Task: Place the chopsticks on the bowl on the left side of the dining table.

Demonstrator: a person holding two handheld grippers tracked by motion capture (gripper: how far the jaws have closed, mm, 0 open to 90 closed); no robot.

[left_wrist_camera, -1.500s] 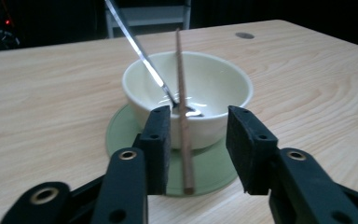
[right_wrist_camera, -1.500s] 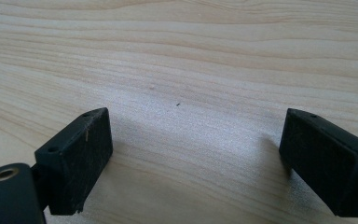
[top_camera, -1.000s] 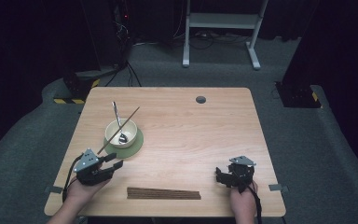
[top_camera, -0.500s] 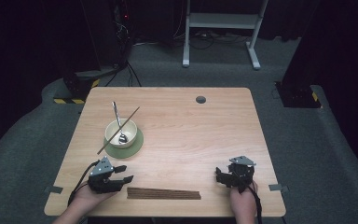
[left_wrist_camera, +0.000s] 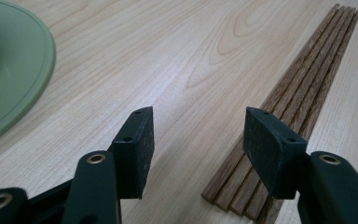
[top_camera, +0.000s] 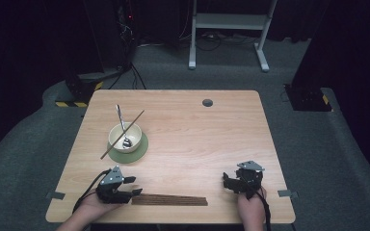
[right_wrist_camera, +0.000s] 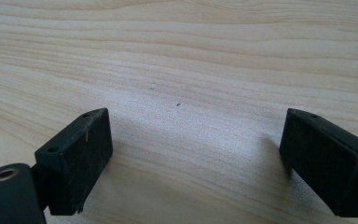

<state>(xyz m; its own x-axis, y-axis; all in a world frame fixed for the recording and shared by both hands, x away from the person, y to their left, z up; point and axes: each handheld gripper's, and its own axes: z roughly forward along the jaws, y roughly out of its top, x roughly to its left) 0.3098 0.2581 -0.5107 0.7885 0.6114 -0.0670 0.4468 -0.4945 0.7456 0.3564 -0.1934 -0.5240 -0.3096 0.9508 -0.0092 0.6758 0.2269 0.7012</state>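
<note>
I have just brought my left gripper [top_camera: 131,186] down to the near end of the chopstick bundle [top_camera: 169,199], jaws just widening, nothing between them yet: next is picking one. Five sticks lie there. Beyond the bundle, one bowl [top_camera: 124,138] holds one chopstick [top_camera: 122,134] and one spoon [top_camera: 121,125]. My right gripper [top_camera: 227,181] rests beside the bundle, jaws spread.

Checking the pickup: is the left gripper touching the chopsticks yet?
Cannot tell. In the left gripper view its right finger overlaps the chopsticks, hiding any gap; the jaws have just been opening.
</note>
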